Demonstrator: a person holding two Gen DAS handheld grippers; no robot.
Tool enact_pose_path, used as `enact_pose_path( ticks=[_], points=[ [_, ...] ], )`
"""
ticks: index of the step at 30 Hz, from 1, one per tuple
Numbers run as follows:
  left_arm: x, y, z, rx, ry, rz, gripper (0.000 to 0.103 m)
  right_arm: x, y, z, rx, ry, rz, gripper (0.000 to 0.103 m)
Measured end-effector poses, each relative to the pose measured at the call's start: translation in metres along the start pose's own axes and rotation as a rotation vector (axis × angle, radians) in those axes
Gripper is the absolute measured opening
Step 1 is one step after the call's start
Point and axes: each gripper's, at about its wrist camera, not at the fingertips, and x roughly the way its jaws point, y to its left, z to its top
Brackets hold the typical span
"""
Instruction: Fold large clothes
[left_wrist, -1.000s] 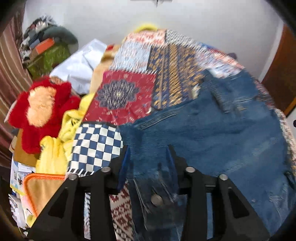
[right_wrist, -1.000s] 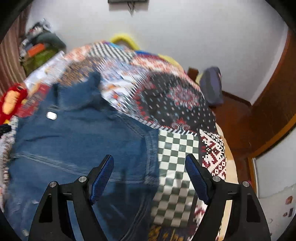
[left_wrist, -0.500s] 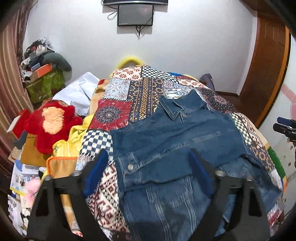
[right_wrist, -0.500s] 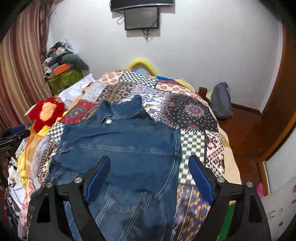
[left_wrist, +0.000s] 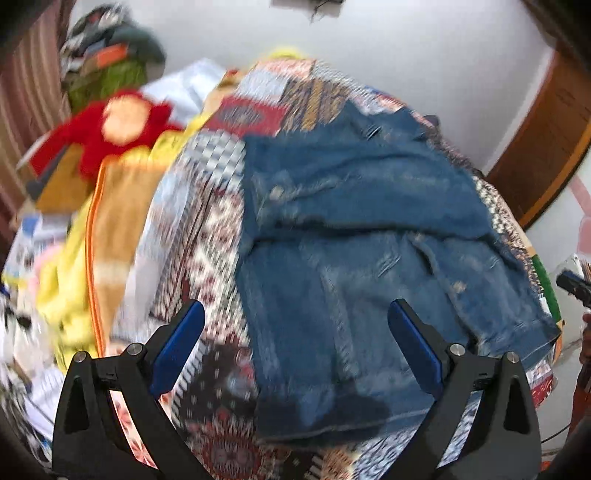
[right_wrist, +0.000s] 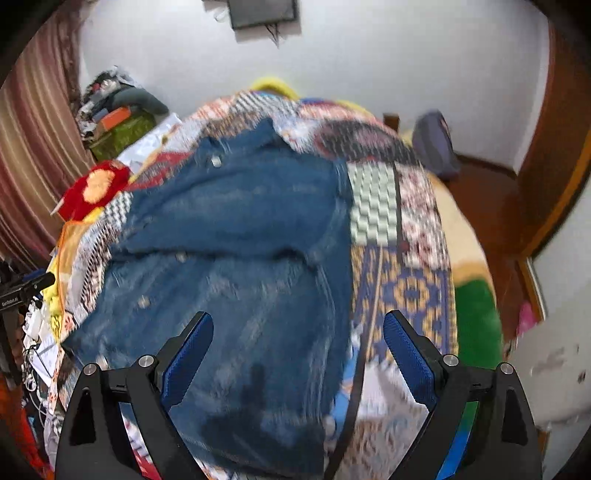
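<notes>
Denim jacket (left_wrist: 354, 236) lies flat on bed quilt (left_wrist: 207, 221), collar far, hem near; long axis runs straight away from both. Left hand-held gripper (left_wrist: 295, 347) and right hand-held gripper (right_wrist: 297, 354): both spread wide, empty, above hem, approx. equally near.
</notes>
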Motion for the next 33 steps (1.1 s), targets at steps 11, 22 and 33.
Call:
enact_pose_path(
  ticks=[11, 22, 33],
  points=[
    [0.027, 0.046, -0.061, -0.305, 0.158, -0.185, 0.1, 0.025, -0.029, -0.066, 0.277, 0.174, 0.164, 0.092],
    [0.044, 0.036, -0.087, -0.39, 0.223, -0.359, 0.062, 0.017, -0.019, -0.08, 0.303, 0.096, 0.189, 0.053],
    [0.014, 0.019, -0.047, -0.236, 0.061, -0.279, 0.012, 0.006, -0.015, -0.056, 0.227, -0.017, 0.193, 0.014]
  ],
)
